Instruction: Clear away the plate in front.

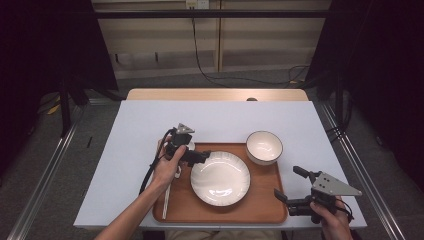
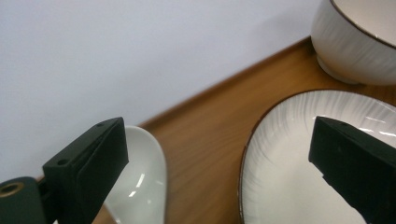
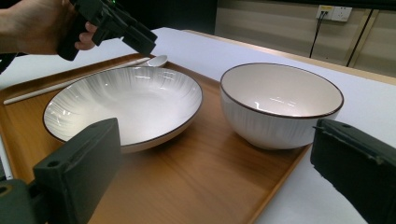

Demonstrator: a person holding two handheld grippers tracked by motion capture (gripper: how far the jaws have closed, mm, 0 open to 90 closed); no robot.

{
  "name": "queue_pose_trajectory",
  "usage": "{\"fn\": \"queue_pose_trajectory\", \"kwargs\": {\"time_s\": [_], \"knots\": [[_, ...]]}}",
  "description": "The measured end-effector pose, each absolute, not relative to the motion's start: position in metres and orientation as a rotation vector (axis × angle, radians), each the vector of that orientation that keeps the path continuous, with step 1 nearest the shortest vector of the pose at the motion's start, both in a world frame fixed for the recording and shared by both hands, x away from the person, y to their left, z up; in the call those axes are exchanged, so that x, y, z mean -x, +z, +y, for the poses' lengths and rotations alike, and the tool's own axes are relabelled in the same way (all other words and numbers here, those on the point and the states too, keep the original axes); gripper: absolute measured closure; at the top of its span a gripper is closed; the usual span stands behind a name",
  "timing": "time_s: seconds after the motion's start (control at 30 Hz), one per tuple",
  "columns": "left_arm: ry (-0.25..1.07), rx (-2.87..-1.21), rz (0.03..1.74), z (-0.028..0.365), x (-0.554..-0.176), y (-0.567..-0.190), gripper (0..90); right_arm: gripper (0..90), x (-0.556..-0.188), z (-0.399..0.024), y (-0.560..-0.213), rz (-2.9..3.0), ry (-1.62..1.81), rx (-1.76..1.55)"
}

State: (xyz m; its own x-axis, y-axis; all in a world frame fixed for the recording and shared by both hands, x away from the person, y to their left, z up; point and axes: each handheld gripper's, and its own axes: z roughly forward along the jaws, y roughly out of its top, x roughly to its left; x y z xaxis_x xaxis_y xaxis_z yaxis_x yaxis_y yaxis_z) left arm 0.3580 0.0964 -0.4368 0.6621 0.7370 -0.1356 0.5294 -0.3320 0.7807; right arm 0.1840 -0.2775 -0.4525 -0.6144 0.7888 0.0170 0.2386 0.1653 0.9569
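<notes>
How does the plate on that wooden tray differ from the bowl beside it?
The plate is wide and shallow; the bowl is narrower, with much taller walls. The plate sits mid-tray; the bowl stands at the tray's far right corner. Both are white, empty, upright, faintly ribbed, with a thin dark rim.

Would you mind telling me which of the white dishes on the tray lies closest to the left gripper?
The white spoon at the tray's left edge, right under the left gripper. It is long and slim; the ribbed plate and the deep bowl lie farther right.

plate [image 1: 220, 178] and bowl [image 1: 264, 147] crowd tray [image 1: 265, 210]
</notes>
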Motion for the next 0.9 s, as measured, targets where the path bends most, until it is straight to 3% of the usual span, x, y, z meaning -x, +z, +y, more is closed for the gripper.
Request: {"fn": "queue_pose_trajectory", "kwargs": {"time_s": [0.13, 0.5, 0.9], "knots": [[0.382, -1.949, 0.936, 0.106, -0.348, -0.432, 2.0, 1.8, -0.184, -0.279, -0.452, 1.941, 1.46, -0.977], [0.385, -1.867, 0.94, 0.141, -0.325, -0.427, 2.1, 1.8, -0.185, -0.279, -0.452, 1.933, 1.449, -0.987], [0.469, -1.878, 0.924, 0.174, -0.293, -0.424, 3.4, 1.7, -0.185, -0.279, -0.452, 1.941, 1.446, -0.988]]}}
